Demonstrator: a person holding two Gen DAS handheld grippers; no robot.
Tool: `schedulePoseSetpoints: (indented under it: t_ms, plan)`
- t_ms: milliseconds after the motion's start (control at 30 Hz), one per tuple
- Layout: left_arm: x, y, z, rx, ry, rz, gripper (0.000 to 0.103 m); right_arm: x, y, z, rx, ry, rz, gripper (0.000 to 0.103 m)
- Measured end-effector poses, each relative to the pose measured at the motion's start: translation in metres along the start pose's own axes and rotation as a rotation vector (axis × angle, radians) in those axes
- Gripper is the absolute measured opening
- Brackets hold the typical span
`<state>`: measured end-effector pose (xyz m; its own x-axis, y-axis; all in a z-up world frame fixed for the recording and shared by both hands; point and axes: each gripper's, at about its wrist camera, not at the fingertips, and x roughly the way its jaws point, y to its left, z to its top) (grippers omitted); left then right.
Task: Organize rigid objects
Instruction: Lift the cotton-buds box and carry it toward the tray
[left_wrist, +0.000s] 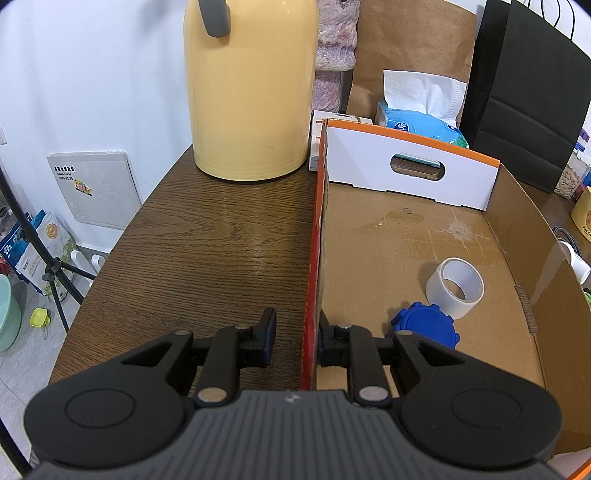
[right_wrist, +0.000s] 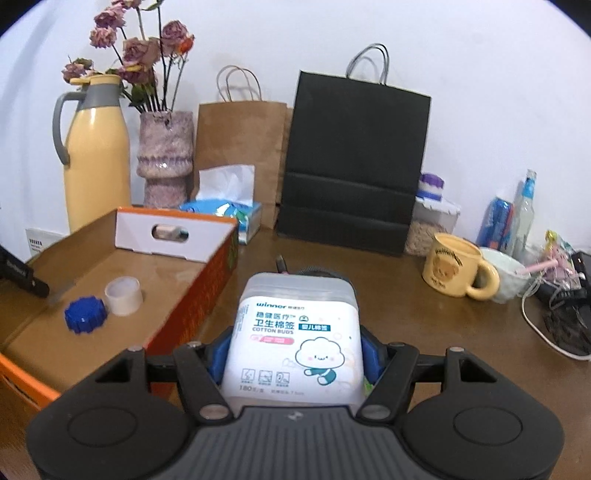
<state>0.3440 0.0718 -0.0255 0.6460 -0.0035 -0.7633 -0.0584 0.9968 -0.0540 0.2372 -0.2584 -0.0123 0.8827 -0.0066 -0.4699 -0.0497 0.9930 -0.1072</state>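
Your right gripper (right_wrist: 295, 354) holds a clear plastic box of cotton buds (right_wrist: 295, 332) between its blue pads, the white label with a cartoon cloud facing up and the lid end pointing away from you, above the brown wooden table (right_wrist: 388, 325). Your left gripper (left_wrist: 297, 341) is clamped on the red-printed side wall of the shallow cardboard tray (left_wrist: 314, 258), one finger outside and one inside.

Inside that tray, nearest you, a blue toothed plastic cap (left_wrist: 424, 325) lies flat on the floor, and just beyond it, touching or nearly so, stands a roll of translucent white tape (left_wrist: 454, 288) on its rim. The rest of the tray floor is bare cardboard up to the white end panel with its hand slot.

Behind the tray sit a blue pack of tissues (right_wrist: 225, 210) with a sheet sticking up, a tall cream-yellow thermos jug (right_wrist: 96, 155) with a grey handle, and a mottled pink vase (right_wrist: 166, 158) holding dried roses. A brown paper bag (right_wrist: 240, 147) and a black paper bag (right_wrist: 354, 166) stand against the wall. Off to the right stands a yellow bear mug (right_wrist: 454, 269).
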Motion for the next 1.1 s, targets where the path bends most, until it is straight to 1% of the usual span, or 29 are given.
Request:
schedulePoseSetpoints:
  t_ms: [267, 500, 833, 1100]
  plan:
    - [0.0, 0.0, 0.0, 0.0, 0.0, 0.0, 0.021, 0.012, 0.022, 0.034, -0.034, -0.06, 0.049, 0.065]
    - [0.0, 0.0, 0.0, 0.0, 0.0, 0.0, 0.021, 0.029, 0.043, 0.064, -0.059, -0.087, 0.113, 0.065]
    - [0.0, 0.0, 0.0, 0.0, 0.001, 0.001, 0.021, 0.049, 0.078, 0.095, -0.105, -0.101, 0.177, 0.065]
    - [-0.001, -0.002, -0.001, 0.0, 0.0, 0.003, 0.021, 0.063, 0.105, 0.106, -0.17, -0.083, 0.22, 0.065]
